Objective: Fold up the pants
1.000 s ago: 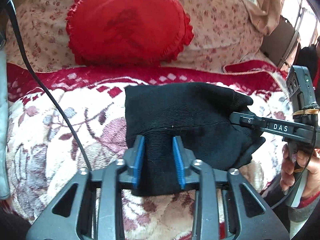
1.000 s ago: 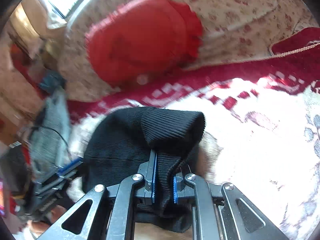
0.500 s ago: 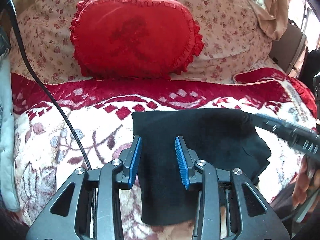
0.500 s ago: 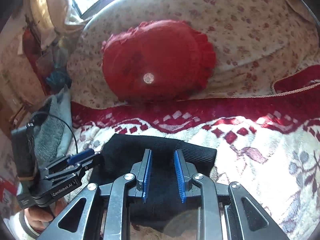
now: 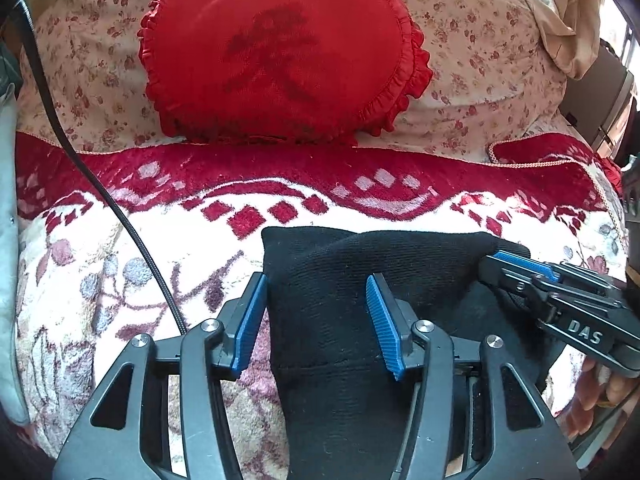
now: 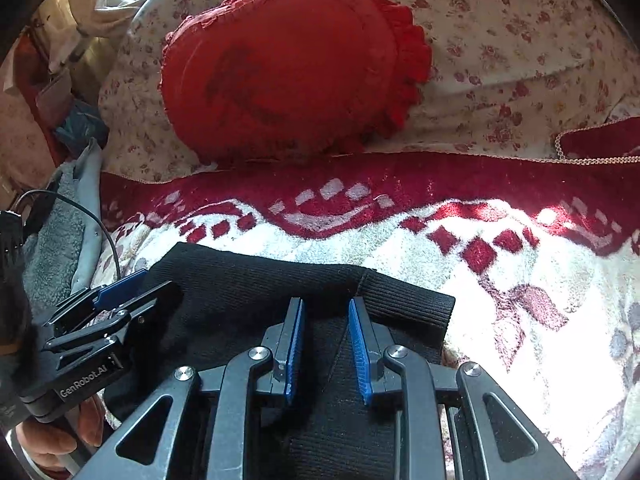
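The black knit pants lie folded in a compact block on the red and white blanket. They also show in the right wrist view, ribbed waistband at the right. My left gripper is open, its blue pads either side of the block's left edge. My right gripper is open over the block's right part, jaws apart and holding nothing. Each gripper shows in the other's view, the right one at the block's right edge, the left one at its left edge.
A red frilled cushion leans on a floral pillow behind the pants. A black cable runs across the blanket at left. A grey towel lies at the left edge. A red blanket border crosses the back.
Both grippers have opened and let go of the pants. The lifted fold has dropped flat onto the block, and both grippers have drawn back a little.
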`<act>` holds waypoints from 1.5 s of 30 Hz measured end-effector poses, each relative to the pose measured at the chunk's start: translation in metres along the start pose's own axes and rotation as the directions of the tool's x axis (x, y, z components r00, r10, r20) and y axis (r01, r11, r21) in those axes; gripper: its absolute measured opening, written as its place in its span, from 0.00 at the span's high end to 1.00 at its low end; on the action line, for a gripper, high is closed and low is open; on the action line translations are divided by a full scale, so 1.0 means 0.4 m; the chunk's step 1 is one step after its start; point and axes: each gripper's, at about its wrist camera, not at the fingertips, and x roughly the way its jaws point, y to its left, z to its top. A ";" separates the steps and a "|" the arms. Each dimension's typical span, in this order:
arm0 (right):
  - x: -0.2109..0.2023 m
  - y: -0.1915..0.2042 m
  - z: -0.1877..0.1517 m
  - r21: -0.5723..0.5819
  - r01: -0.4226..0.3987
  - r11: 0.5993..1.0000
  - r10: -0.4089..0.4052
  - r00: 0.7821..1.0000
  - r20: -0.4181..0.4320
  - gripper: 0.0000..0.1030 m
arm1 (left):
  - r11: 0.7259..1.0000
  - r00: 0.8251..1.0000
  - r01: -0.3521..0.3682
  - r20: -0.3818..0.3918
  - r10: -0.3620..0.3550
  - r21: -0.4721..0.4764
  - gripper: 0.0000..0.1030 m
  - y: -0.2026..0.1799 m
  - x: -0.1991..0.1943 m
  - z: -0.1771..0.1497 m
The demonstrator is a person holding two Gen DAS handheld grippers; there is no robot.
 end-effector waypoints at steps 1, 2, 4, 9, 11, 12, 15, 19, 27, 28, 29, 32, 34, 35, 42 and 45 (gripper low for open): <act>-0.014 0.003 0.001 0.003 -0.005 1.000 0.005 1.000 0.003 0.79 | 1.000 1.000 0.001 0.000 -0.001 -0.004 0.52 0.002 -0.006 -0.001; -0.025 0.008 -0.002 0.004 -0.011 1.000 0.011 1.000 0.007 0.79 | 1.000 1.000 0.000 -0.002 0.000 -0.008 0.52 0.004 -0.014 -0.002; -0.057 0.017 -0.013 0.005 -0.034 0.999 0.034 0.999 0.019 0.79 | 1.000 1.000 -0.003 0.000 0.003 -0.010 0.52 0.005 -0.031 -0.005; -0.099 0.045 -0.070 -0.034 -0.038 0.999 0.037 0.999 -0.006 0.79 | 1.000 1.000 -0.013 0.009 0.013 0.014 0.52 -0.005 -0.064 -0.024; -0.102 0.047 -0.089 -0.041 -0.035 0.999 0.034 0.999 -0.018 0.79 | 1.000 1.000 -0.014 0.011 0.013 0.021 0.52 -0.009 -0.073 -0.035; -0.106 0.048 -0.098 -0.044 -0.031 0.999 0.030 0.999 -0.020 0.79 | 1.000 1.000 -0.015 0.012 0.014 0.024 0.52 -0.012 -0.077 -0.039; -0.128 0.050 -0.117 -0.050 -0.025 0.998 0.024 1.000 -0.017 0.79 | 0.999 1.000 -0.014 0.016 0.014 0.034 0.52 -0.019 -0.089 -0.057; -0.129 0.044 -0.148 -0.056 -0.012 0.998 0.009 0.999 -0.050 0.79 | 0.999 1.000 -0.003 -0.025 0.004 0.047 0.51 -0.030 -0.062 -0.086; -0.154 0.001 -0.159 -0.022 -0.085 0.996 0.084 0.996 -0.034 0.79 | 0.995 0.993 0.095 -0.069 -0.098 -0.041 0.47 0.023 -0.072 -0.085; -0.167 -0.014 -0.155 -0.007 -0.084 0.996 0.084 0.996 -0.015 0.75 | 0.993 0.992 0.103 -0.066 -0.107 -0.059 0.41 0.038 -0.078 -0.082; -0.180 -0.037 -0.151 0.018 -0.072 0.997 0.072 0.997 0.006 0.57 | 0.991 0.991 0.109 -0.062 -0.114 -0.081 0.36 0.055 -0.084 -0.080; -0.166 -0.118 -0.158 0.132 -0.106 0.986 0.104 0.994 0.021 0.39 | 0.978 0.985 0.151 -0.063 -0.161 -0.142 0.27 0.095 -0.083 -0.076; -0.122 -0.160 -0.168 0.214 -0.147 0.966 0.156 0.987 -0.027 0.39 | 0.967 0.975 0.187 -0.089 -0.204 -0.171 0.27 0.105 -0.065 -0.077; -0.100 -0.176 -0.175 0.254 -0.186 0.949 0.201 0.979 -0.031 0.39 | 0.959 0.966 0.213 -0.105 -0.235 -0.188 0.27 0.106 -0.054 -0.078; -0.013 -0.180 -0.177 0.344 -0.355 0.870 0.389 0.921 -0.034 0.37 | 0.931 0.931 0.299 -0.149 -0.333 -0.211 0.27 0.061 0.009 -0.085; -0.020 -0.162 -0.166 0.300 -0.339 0.892 0.364 0.931 -0.032 0.52 | 0.931 0.933 0.301 -0.138 -0.332 -0.205 0.31 0.050 0.016 -0.087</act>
